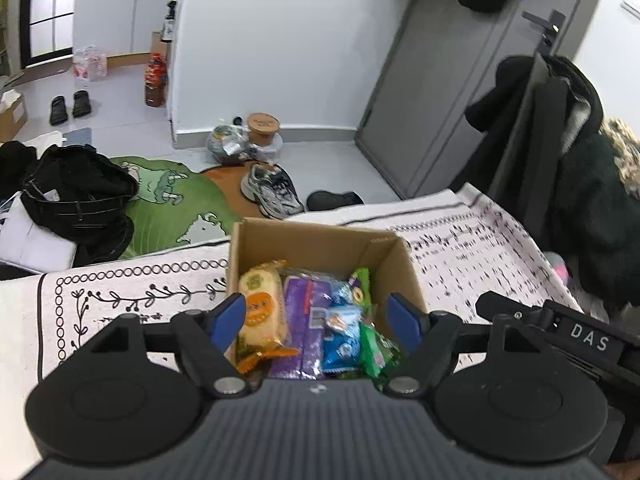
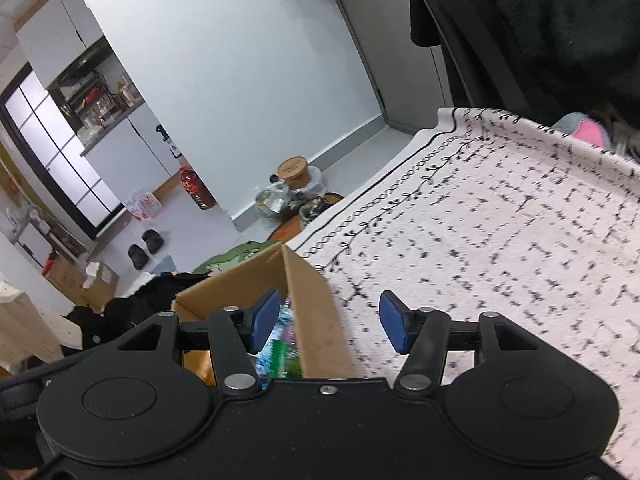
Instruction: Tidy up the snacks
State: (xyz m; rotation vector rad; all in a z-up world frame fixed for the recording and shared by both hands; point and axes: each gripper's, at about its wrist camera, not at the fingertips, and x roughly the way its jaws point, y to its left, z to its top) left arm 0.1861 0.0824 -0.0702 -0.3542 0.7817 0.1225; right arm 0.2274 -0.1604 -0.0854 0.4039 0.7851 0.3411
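Observation:
An open cardboard box [image 1: 320, 242] stands on a white patterned cloth [image 1: 132, 292]. It holds several snack packs: a yellow and orange pack [image 1: 262, 308], a purple pack [image 1: 304, 320], blue packs [image 1: 340, 340] and a green pack [image 1: 376, 350]. My left gripper [image 1: 318, 322] is open and empty, just above the box, its blue pads either side of the snacks. My right gripper [image 2: 328, 326] is open and empty, straddling the box's right wall [image 2: 316, 312]; its left pad is over the snacks [image 2: 282, 350]. The right gripper's body shows at the right of the left wrist view [image 1: 560, 328].
The cloth [image 2: 500, 240] stretches wide to the right of the box. Dark coats [image 1: 568, 152] hang on a chair at the right. On the floor beyond lie sneakers [image 1: 272, 190], a green mat [image 1: 176, 196], black clothes [image 1: 76, 196] and a grey door [image 1: 452, 80].

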